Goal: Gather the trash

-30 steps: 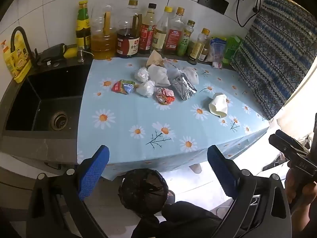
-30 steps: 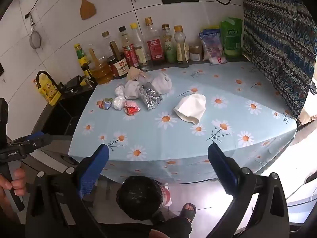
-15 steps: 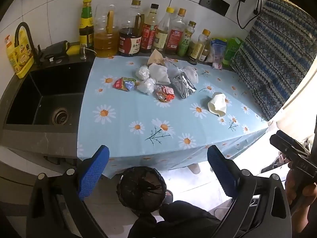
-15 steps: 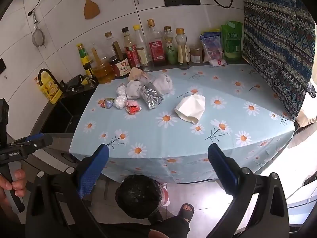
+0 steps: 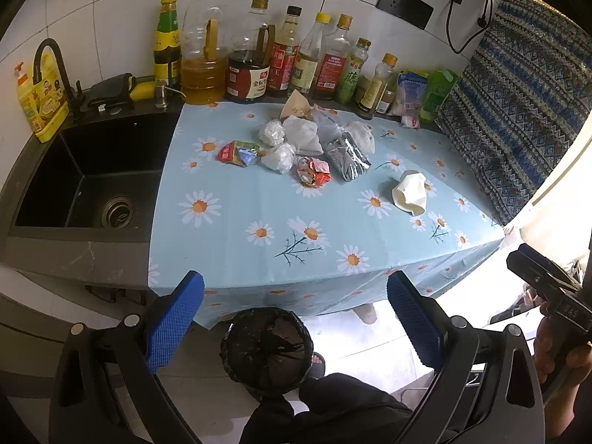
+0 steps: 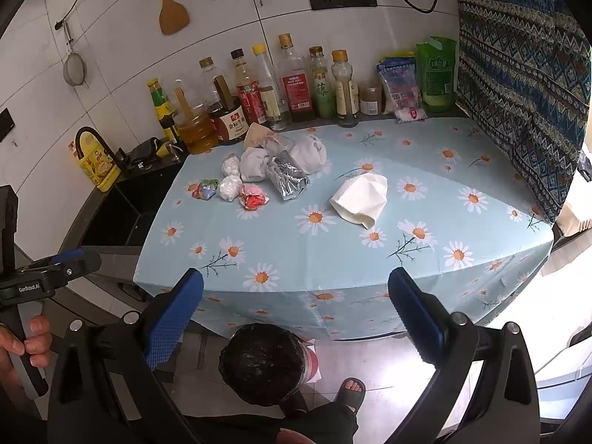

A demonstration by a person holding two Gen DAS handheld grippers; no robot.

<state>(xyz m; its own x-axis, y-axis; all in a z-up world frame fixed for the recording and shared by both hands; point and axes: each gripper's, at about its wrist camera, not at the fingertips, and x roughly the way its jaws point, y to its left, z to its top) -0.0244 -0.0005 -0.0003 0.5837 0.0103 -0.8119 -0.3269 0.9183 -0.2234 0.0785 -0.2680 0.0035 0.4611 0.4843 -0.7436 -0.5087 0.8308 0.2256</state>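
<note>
Trash lies on the daisy tablecloth (image 5: 259, 199): a red-blue wrapper (image 5: 236, 152), white crumpled bags (image 5: 277, 157), a red-orange wrapper (image 5: 313, 172), a silver foil pouch (image 5: 346, 155) and a crushed white paper cup (image 5: 409, 192); the cup also shows in the right wrist view (image 6: 360, 199). A bin with a black liner (image 5: 264, 349) stands on the floor before the table, also in the right wrist view (image 6: 264, 364). My left gripper (image 5: 296, 318) and right gripper (image 6: 296, 316) are open and empty, held off the table's front edge above the bin.
Several sauce and oil bottles (image 5: 281, 63) line the back wall. A black sink (image 5: 85, 181) lies left of the table. A patterned cloth (image 6: 518, 66) hangs at the right. A sandalled foot (image 6: 351, 388) is beside the bin.
Both grippers have risen and drawn back slightly; the table looks a little farther. Nothing on the table has moved. Both stay open.
</note>
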